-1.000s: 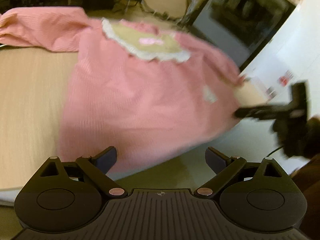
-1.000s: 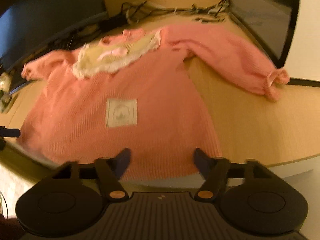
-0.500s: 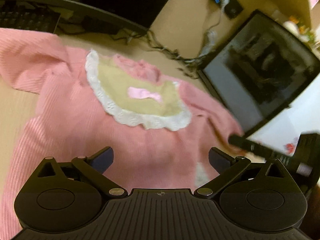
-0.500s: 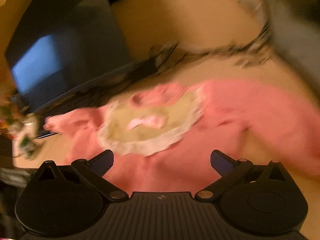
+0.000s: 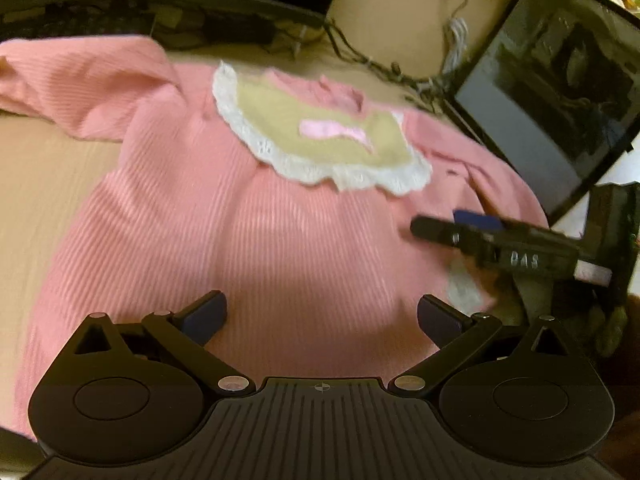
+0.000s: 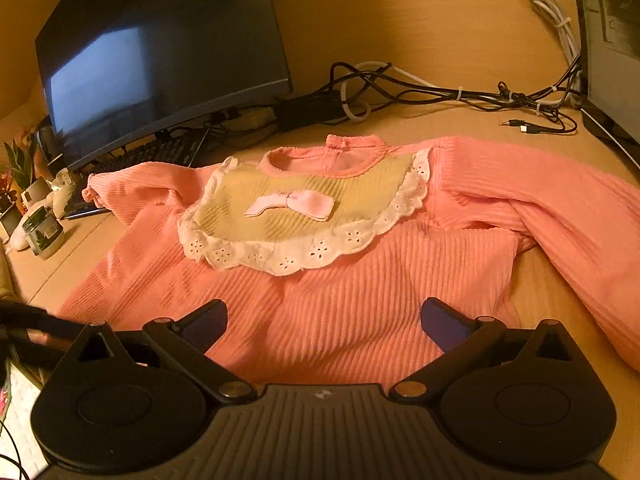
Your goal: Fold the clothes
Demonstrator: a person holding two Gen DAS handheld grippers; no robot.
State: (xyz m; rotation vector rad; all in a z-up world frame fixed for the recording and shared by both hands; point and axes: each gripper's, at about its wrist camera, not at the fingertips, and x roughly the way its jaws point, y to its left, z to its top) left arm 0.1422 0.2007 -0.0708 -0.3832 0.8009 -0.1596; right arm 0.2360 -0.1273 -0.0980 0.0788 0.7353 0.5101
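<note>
We see a wooden desk [image 6: 440, 20] with a pink sweater [image 6: 340, 300] spread flat on it, front up, sleeves out to both sides. A dark monitor [image 6: 160, 52] stands behind it, tangled cables [image 6: 440, 92] beside. On the sweater's chest lies a cream lace-edged bib [image 6: 304, 216]. Our left gripper [image 5: 322, 316] and right gripper [image 6: 324, 320] hover over the sweater, fingers spread apart, holding nothing.

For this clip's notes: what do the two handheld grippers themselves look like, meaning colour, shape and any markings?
Both are matte black plastic. Left gripper: ribbed central plate with a small round mark, two rounded disc housings, angled linkage arms with metal pivot pins, dark blue finger pads. Right gripper: the same build, with a small light logo on its plate. From the side it shows pale raised lettering, too blurred to read.
</note>
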